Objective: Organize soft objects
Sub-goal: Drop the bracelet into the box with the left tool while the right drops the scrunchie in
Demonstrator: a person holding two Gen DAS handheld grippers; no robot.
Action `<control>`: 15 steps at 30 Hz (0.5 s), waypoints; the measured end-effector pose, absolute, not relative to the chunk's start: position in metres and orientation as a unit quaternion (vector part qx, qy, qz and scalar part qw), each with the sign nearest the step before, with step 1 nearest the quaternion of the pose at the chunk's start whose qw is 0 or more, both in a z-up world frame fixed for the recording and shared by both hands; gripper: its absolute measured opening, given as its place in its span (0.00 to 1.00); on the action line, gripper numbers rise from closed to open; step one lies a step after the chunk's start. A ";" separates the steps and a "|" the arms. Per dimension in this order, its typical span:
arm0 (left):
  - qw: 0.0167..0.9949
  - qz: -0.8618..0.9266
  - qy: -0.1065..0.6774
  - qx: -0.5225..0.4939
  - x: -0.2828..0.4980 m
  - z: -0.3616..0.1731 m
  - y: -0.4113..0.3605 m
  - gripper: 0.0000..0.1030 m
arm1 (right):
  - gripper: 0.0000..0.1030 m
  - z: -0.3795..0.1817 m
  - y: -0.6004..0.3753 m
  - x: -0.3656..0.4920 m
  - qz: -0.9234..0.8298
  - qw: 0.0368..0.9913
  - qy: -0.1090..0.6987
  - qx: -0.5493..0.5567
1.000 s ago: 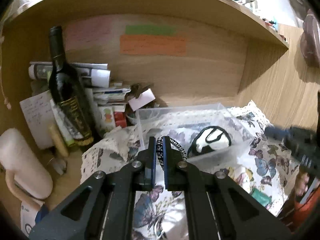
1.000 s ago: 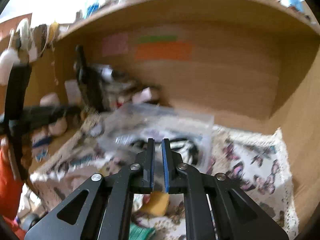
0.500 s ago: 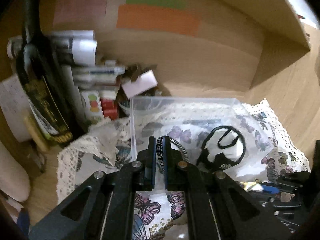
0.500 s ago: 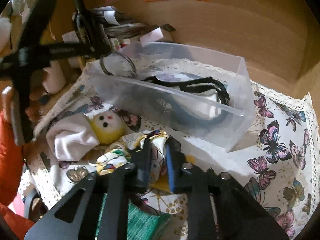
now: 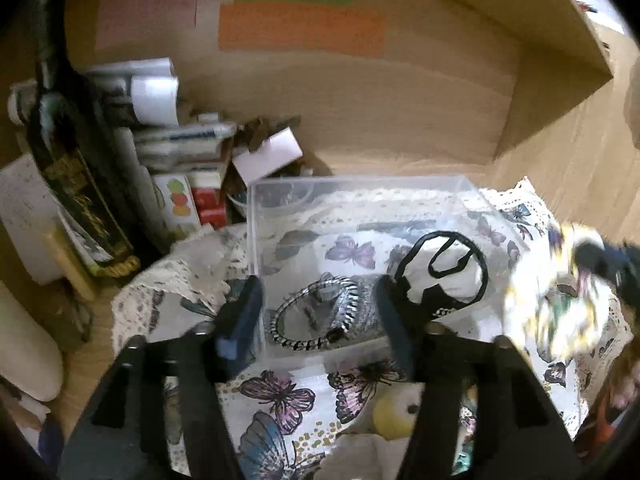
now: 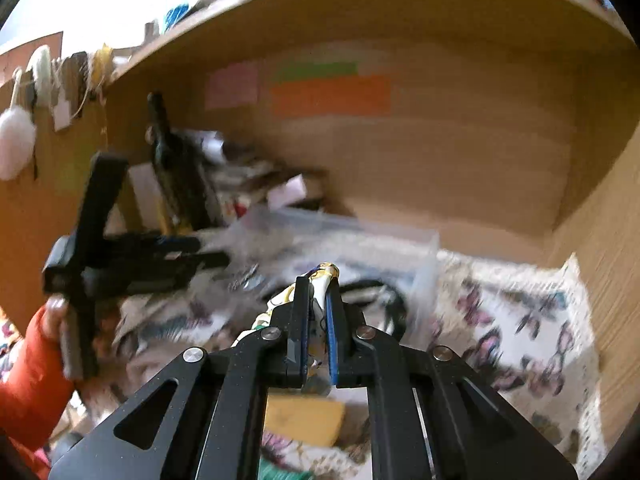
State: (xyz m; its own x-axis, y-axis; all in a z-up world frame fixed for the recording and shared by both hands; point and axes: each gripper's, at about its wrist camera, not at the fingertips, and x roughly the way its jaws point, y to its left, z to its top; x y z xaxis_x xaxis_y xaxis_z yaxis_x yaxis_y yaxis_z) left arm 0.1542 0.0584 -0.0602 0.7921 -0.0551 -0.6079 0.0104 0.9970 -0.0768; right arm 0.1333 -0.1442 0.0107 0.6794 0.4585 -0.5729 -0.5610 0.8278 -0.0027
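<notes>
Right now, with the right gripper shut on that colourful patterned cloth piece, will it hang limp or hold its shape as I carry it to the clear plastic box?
Probably limp: the colourful patterned cloth piece bunches between the right gripper. Likely light. It may snag on the clear plastic box rim.

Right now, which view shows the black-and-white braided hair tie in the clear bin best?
The left wrist view: the braided hair tie lies sharp inside the clear bin, framed by the open left gripper. The right wrist view is motion-blurred; there I cannot pick it out.
</notes>
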 end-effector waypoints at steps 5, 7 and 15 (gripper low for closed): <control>0.956 0.000 0.292 -0.023 0.129 -0.046 0.055 0.98 | 0.06 0.019 -0.141 0.156 0.231 0.931 0.264 -0.098; 0.959 0.002 0.285 -0.018 0.118 -0.044 0.053 0.99 | 0.06 0.014 -0.138 0.167 0.215 0.932 0.271 -0.106; 0.953 -0.005 0.303 -0.011 0.092 -0.058 0.047 0.99 | 0.07 -0.034 -0.129 0.205 0.185 0.912 0.342 -0.133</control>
